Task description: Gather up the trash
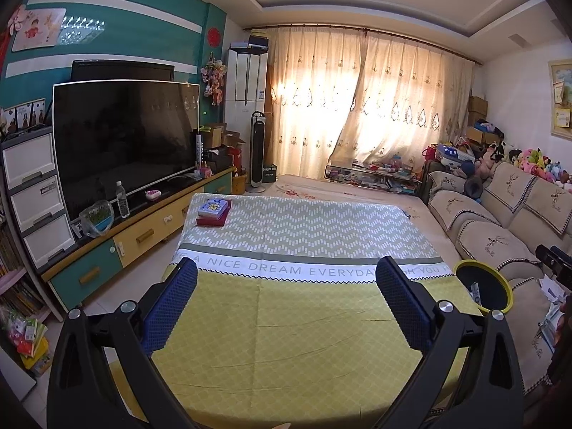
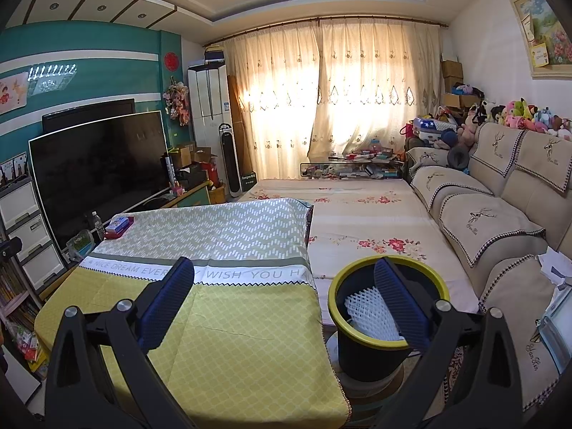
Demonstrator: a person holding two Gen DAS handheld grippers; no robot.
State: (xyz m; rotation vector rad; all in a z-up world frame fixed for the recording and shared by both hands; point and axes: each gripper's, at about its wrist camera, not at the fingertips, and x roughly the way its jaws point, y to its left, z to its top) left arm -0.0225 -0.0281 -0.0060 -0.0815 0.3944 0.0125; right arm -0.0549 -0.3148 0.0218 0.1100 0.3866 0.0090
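A black trash bin with a yellow rim [image 2: 371,339] stands right of the table; white foam netting [image 2: 368,309] lies inside it. In the left wrist view the bin [image 1: 483,287] shows at the table's right edge. My left gripper [image 1: 286,271] is open and empty above the yellow-and-grey tablecloth [image 1: 304,314]. My right gripper [image 2: 284,275] is open and empty, its right finger [image 2: 400,304] in front of the bin's mouth, its left finger over the tablecloth [image 2: 221,321].
A stack of small boxes [image 1: 213,211] sits at the table's far left corner. A TV [image 1: 125,139] on a low cabinet runs along the left. A beige sofa [image 2: 500,228] lies right, a flowered mat [image 2: 357,221] beyond the table.
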